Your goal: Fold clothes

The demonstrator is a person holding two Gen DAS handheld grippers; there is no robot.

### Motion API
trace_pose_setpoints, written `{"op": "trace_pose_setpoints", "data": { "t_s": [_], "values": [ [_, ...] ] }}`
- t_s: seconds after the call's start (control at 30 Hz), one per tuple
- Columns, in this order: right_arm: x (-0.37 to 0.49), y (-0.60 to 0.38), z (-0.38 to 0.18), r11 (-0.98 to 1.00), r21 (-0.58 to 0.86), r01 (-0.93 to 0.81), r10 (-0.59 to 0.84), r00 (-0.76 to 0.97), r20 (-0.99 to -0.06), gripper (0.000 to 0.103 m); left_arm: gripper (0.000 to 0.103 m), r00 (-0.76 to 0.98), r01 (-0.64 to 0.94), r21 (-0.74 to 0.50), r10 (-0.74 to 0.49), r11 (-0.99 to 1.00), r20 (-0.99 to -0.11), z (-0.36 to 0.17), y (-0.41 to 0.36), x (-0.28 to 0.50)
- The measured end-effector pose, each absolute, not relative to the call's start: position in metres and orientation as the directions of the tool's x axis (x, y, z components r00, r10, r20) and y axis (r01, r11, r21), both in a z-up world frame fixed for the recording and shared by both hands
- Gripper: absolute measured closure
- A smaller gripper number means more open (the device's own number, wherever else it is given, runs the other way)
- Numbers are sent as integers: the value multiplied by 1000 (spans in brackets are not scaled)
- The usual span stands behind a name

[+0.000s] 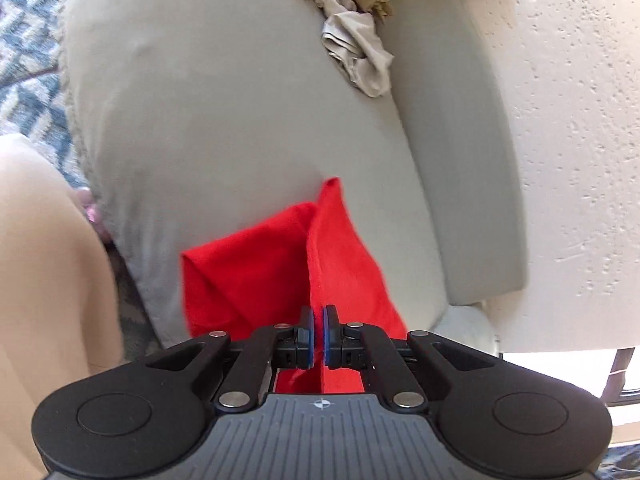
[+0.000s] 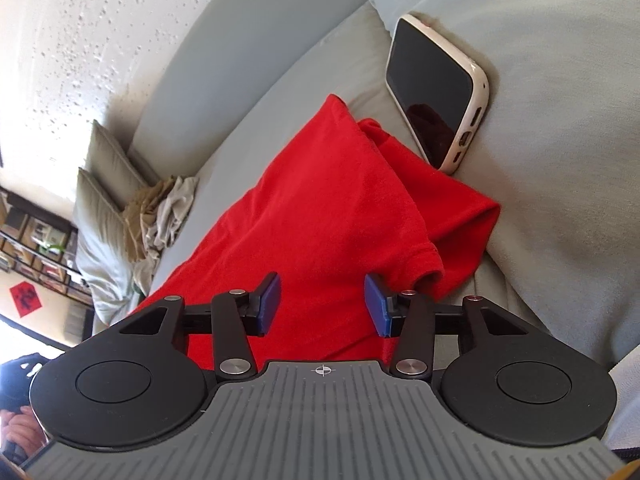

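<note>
Red garment is lying spread over the grey sofa seat, partly folded, one sleeve end bunching toward the back cushion. Left tongs are pressing together on a raised fold of the red cloth, blue pads nearly meeting with fabric running between them and hanging below. Right tongs are standing spread wide, hovering just over the garment near the sleeve hem, blue pads apart and pinching nothing; whether the right pad is brushing the hem is hard to tell. A phone with a pale case is leaning screen-out against the back cushion, just beside the red sleeve. A crumpled beige pile of clothes is sitting at the far end of the seat, next to two pillows. Textured white wall is running behind the sofa. Patterned blue rug is showing on the floor at the left. A person's leg is filling the lower left of the left wrist view.
</note>
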State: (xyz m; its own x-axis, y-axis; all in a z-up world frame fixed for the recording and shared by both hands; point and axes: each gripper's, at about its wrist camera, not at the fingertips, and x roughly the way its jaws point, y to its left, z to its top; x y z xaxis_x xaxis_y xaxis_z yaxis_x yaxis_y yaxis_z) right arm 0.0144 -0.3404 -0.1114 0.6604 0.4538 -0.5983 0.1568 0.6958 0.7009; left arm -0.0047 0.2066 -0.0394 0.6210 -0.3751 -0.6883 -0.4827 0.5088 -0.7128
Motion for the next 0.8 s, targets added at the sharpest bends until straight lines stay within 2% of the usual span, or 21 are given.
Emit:
{"op": "trace_pose_setpoints", "data": {
  "t_s": [0.17, 0.27, 0.4, 0.43, 0.5, 0.63, 0.7, 0.73, 0.77, 0.8],
  "values": [
    [5, -341, -95, 751, 647, 130, 385, 710, -589, 50, 103, 561, -485, -519, -205, 704, -802, -66, 205, -7],
    [-2, -347, -88, 780, 609, 144, 322, 742, -588, 50, 103, 571, -441, -562, -265, 699, -777, -72, 205, -15],
    [-2, -359, -92, 777, 599, 195, 295, 728, -619, 52, 103, 586, -371, -539, -259, 757, -768, -67, 193, -15],
    [-2, -362, -93, 776, 596, 208, 288, 724, -627, 55, 101, 588, -366, -539, -260, 759, -766, -67, 192, -15],
    [-2, -368, -95, 774, 589, 233, 274, 716, -642, 55, 89, 592, -357, -540, -262, 762, -762, -68, 191, -16],
    [-2, -373, -95, 785, 564, 256, 236, 719, -654, 56, 83, 600, -339, -542, -267, 769, -754, -69, 189, -18],
    [-3, -370, -93, 800, 544, 252, 209, 733, -648, 67, 82, 607, -341, -548, -266, 764, -749, -71, 189, -20],
    [-3, -369, -91, 808, 534, 250, 196, 740, -644, 88, 82, 608, -342, -550, -267, 762, -747, -72, 188, -19],
    [-3, -368, -90, 815, 523, 248, 183, 746, -640, 95, 82, 609, -343, -551, -267, 761, -747, -72, 187, -18],
    [-3, -366, -89, 823, 512, 246, 170, 753, -636, 97, 82, 610, -343, -552, -266, 760, -746, -72, 185, -17]
  ]
}}
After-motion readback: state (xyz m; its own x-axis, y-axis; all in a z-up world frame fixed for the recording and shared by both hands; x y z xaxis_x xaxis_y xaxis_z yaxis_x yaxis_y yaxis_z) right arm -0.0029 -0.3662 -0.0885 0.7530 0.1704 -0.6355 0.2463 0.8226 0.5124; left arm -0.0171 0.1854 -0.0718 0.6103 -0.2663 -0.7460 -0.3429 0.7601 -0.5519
